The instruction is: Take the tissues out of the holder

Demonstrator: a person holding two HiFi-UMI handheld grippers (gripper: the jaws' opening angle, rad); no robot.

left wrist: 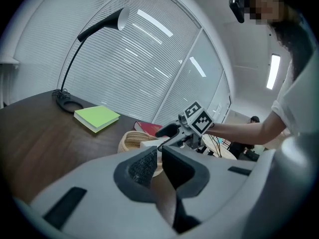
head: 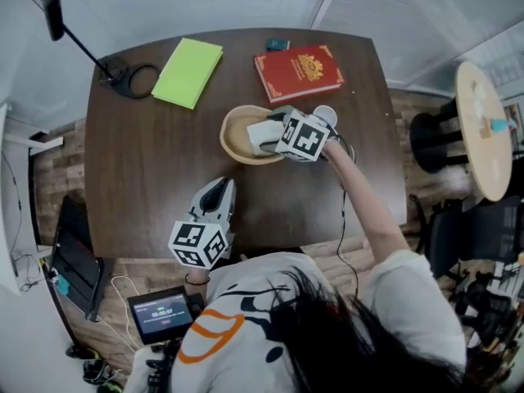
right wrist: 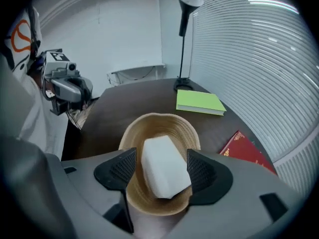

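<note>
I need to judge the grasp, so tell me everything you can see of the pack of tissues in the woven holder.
The pack of tissues is a plain white, soft-looking oblong block with rounded edges. It lies slightly skewed inside the tan woven holder, resting on its floor. The right hand-held gripper hangs over it, jaws open, one on either side, not pressing it.

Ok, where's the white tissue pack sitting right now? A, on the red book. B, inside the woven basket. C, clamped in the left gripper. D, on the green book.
B: the white tissue pack lies inside the woven basket, with the right gripper open on either side of it and not pressing on it.
</note>
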